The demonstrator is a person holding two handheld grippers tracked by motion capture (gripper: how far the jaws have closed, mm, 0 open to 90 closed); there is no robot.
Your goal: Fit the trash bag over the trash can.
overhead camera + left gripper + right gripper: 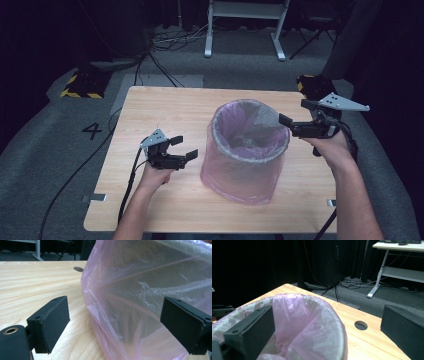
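A round bin lined with a pink translucent bag (247,150) stands upright on the wooden table (165,107), a little right of centre. My left gripper (184,148) is open, low over the table just left of the bin, its jaws pointing at the bag's side. In the left gripper view the bag (150,277) bulges close in front of the left gripper (117,322), with nothing between the jaws. My right gripper (292,126) is open at the bin's right rim, level with the top. In the right gripper view the bag's rim (312,305) runs between the spread jaws of the right gripper (327,330).
A cable hole (361,325) is cut into the table near its far edge. Beyond the table lie grey carpet, loose cables (170,40) and a white desk frame (245,25). A yellow-black striped base (82,85) and a floor mark "4" (92,131) sit to the left.
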